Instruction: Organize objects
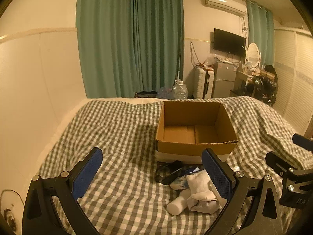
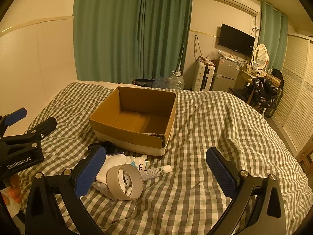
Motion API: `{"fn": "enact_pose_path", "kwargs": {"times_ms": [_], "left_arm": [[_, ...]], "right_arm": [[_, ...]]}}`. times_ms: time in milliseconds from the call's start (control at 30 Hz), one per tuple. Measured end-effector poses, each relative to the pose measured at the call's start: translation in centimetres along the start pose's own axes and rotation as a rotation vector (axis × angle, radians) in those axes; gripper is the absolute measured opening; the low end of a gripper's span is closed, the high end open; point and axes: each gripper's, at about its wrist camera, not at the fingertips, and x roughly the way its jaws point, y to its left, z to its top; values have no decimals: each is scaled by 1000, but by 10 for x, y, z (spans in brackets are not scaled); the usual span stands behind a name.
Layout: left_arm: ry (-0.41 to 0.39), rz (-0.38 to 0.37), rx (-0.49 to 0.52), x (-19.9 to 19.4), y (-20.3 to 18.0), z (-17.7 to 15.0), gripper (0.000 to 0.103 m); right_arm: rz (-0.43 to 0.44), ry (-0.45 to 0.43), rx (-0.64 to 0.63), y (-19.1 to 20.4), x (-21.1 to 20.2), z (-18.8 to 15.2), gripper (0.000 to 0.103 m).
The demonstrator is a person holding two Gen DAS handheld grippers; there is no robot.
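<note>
An open, empty cardboard box stands on the checked bed cover. In front of it lies a small pile: a white sock, a white bottle, a black item, a roll of tape, a tube and a small white toy. My left gripper is open above the cover, just left of the pile. My right gripper is open with the pile at its left finger. Both are empty.
The bed meets a wall on the left. Beyond its far edge are green curtains, a water jug, a suitcase, a small fridge and a dressing table. A wardrobe stands at the right.
</note>
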Motion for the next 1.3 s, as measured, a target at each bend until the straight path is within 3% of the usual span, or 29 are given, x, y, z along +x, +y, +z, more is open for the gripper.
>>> {"fn": "enact_pose_path", "kwargs": {"times_ms": [800,1033,1300], "left_arm": [[8,10,17,4,4,-8,103],[102,7,38,27,3,-25,103],[243,11,32,69,10,-57,103]], "right_arm": [[-4,21,4,5,3,-6,103],[22,81,13,7,22,-16,103],[93,239,25,22,68,-39,103]]}}
